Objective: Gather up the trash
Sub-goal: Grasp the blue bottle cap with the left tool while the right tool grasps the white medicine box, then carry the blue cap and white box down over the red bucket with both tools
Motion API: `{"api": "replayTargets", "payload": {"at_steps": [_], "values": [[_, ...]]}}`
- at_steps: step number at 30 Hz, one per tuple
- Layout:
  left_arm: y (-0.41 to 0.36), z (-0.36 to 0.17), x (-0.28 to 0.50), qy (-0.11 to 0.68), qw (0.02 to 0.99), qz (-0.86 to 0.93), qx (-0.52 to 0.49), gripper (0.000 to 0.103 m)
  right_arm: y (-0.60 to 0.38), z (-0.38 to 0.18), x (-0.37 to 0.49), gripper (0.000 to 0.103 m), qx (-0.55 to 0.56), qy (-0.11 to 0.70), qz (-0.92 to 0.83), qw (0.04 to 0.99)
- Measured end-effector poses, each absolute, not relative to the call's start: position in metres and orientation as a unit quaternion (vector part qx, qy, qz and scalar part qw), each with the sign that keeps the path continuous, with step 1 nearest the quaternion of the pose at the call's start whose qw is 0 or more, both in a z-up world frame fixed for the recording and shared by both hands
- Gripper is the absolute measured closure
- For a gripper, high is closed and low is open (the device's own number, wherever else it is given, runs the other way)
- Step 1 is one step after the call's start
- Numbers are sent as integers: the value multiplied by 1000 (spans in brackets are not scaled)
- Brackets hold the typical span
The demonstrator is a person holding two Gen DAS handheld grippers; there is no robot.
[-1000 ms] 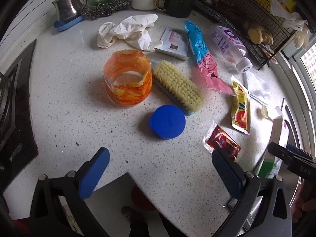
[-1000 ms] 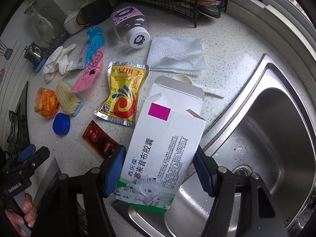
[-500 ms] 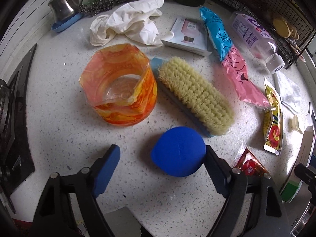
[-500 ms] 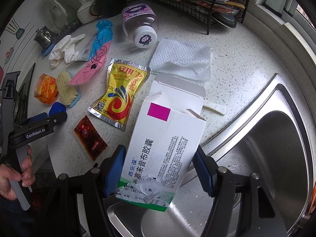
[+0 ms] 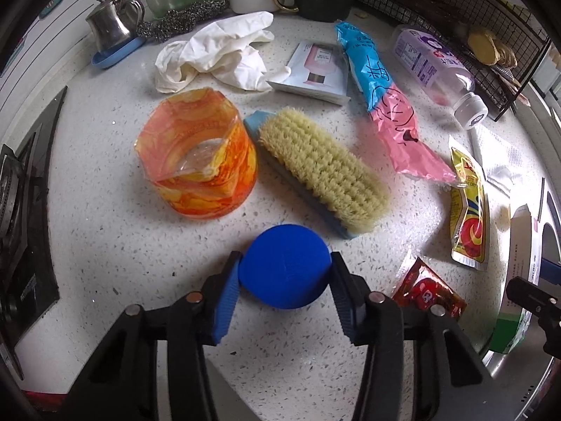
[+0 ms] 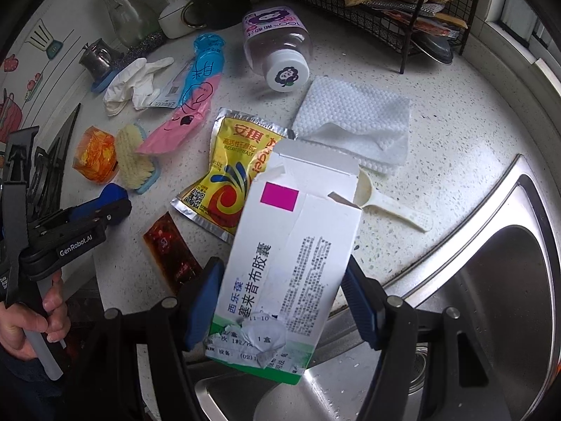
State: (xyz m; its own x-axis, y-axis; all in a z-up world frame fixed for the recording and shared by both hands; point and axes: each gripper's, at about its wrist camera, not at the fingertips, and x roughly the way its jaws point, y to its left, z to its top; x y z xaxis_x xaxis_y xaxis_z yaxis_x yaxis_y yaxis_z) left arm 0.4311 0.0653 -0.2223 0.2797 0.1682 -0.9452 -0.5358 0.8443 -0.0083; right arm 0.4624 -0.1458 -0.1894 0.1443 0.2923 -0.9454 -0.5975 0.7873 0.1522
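Left wrist view shows your left claw (image 5: 284,277) clamped on the round blue lid (image 5: 284,265), one blue pad pressed to each side of it, down on the speckled white bench (image 5: 105,238). At twelve o'clock from the lid, just beside it, lies the scrub brush (image 5: 317,172) with bristles up; at eleven o'clock stands the orange film cup (image 5: 198,161), upright and open-topped, touching the brush's far end. Farther out at eleven o'clock sits a crumpled white glove (image 5: 217,52), and at one o'clock a pink-and-blue wrapper (image 5: 385,105) stretches across the bench. At three o'clock you have the red sauce sachet (image 5: 427,287), with the yellow yeast packet (image 5: 468,207) beyond it.

Right wrist view has your right claw (image 6: 284,301) gripping the white medicine carton (image 6: 291,256) by its two long edges — top flap torn open, the carton tilted and hanging over the edge where the bench meets the steel sink (image 6: 491,280). At twelve o'clock from the carton a folded paper towel (image 6: 357,122) lies flat, a small white plastic scoop (image 6: 389,207) at two o'clock near it. The clear bottle (image 6: 277,49) lies on its side at twelve o'clock, farther back — cap toward you.
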Motion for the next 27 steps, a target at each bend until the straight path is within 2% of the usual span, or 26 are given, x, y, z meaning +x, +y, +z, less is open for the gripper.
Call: {"api": "replayTargets", "payload": {"at_steps": [4, 15, 27], "values": [[64, -218, 420, 556, 781, 227, -170, 57, -143, -187, 455, 39, -134, 574, 303, 749], [40, -158, 330, 520, 807, 220, -174, 57, -119, -156, 405, 39, -137, 547, 327, 758], [29, -111, 172, 481, 811, 269, -194, 57, -102, -109, 268, 39, -154, 491, 409, 754]]}}
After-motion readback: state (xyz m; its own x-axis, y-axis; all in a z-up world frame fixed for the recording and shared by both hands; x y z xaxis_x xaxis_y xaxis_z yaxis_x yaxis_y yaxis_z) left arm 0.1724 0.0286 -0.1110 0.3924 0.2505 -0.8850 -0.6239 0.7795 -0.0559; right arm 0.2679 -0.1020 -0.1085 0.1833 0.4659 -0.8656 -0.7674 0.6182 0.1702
